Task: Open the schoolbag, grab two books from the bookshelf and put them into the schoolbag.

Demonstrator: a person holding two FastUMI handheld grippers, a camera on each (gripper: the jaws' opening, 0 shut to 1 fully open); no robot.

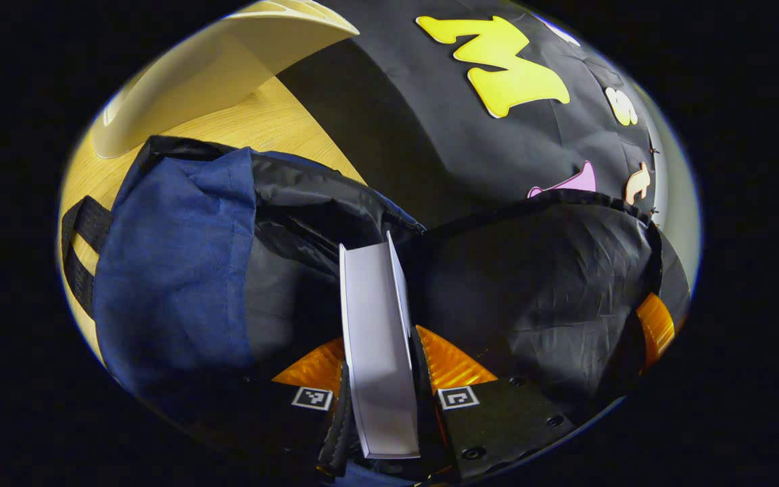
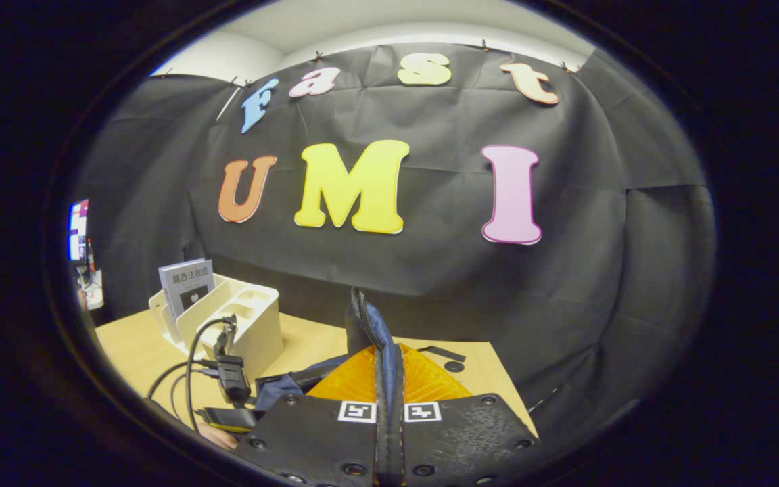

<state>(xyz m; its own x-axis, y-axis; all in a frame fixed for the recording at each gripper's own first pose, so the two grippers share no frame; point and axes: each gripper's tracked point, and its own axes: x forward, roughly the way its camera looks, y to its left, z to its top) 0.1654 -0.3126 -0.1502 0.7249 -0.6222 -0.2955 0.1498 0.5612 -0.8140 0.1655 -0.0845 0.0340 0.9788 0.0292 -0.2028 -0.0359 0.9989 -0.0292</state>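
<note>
Presently on the wooden table [image 2: 470, 365]: one blue schoolbag [image 1: 173, 270], its mouth open, black lining [image 1: 538, 284] showing. Left gripper [image 1: 379, 396] sits directly over that opening, its two fingers closed tight on a white-covered book [image 1: 376, 338], gripped edgewise and standing upright between them, its far end reaching into the bag's dark interior. Cream bookshelf [image 1: 214, 74], seen from the left gripper view, lies beyond the bag at the far left of the table.

Right gripper [image 2: 389, 419]: fingers drawn together on a strip of the schoolbag's blue fabric and zip edge [image 2: 366, 331], which rises between them. In the right gripper view, the same cream bookshelf stands at the table's left, with one grey-covered book [image 2: 186, 284] upright in its far compartment. Near it, the other gripper's black body with trailing cable [image 2: 230, 368].
</note>
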